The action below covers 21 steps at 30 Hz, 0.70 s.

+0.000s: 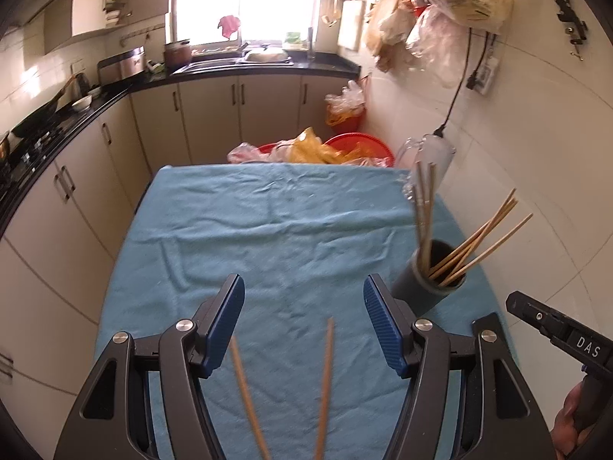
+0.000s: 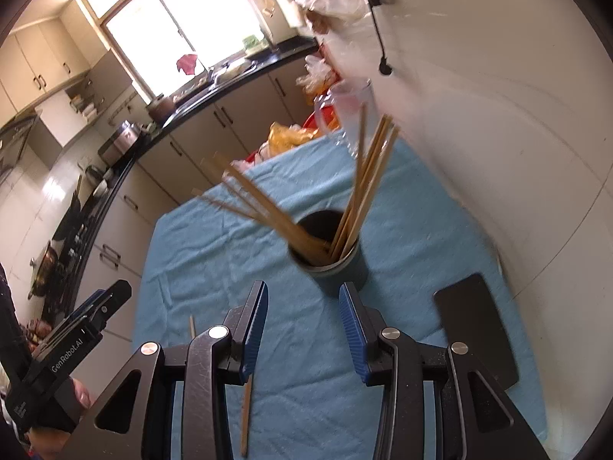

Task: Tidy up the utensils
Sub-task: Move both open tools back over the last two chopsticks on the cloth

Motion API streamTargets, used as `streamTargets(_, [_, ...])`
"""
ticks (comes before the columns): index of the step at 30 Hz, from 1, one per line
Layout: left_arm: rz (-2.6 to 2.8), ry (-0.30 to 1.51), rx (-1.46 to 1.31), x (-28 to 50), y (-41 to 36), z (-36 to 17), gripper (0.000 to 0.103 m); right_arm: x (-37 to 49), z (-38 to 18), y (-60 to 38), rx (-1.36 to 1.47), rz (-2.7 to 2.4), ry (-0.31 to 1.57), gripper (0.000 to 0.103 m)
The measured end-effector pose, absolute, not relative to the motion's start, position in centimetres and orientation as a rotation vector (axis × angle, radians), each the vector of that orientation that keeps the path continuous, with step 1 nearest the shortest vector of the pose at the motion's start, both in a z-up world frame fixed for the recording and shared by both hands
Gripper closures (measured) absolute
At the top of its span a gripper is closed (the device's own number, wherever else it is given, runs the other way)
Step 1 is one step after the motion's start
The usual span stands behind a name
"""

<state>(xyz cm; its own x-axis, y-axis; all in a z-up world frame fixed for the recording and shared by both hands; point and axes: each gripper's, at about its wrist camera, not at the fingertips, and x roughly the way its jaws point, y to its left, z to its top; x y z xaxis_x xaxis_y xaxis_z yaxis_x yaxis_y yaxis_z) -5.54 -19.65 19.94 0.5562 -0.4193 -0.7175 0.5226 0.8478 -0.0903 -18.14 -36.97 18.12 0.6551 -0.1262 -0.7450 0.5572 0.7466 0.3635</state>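
I hold the left gripper (image 1: pixel 304 320) low in the left wrist view, jaws apart and empty above two loose chopsticks (image 1: pixel 325 387) lying on the blue-clothed surface (image 1: pixel 268 230), ready to straddle one. At right in that frame the dark holder (image 1: pixel 429 287) stands upright so its gathered sticks lean on the rim. My right gripper (image 2: pixel 302 329), also parted and holding nothing, faces the holder, likely waiting to drop more in.
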Motion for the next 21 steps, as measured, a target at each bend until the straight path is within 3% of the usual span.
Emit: streamTargets(21, [-0.350,1.026,0.074,-4.4,-5.7,11.0,0.039,-11.7,9.0,-28.5,0.585,-0.287,1.009,0.061])
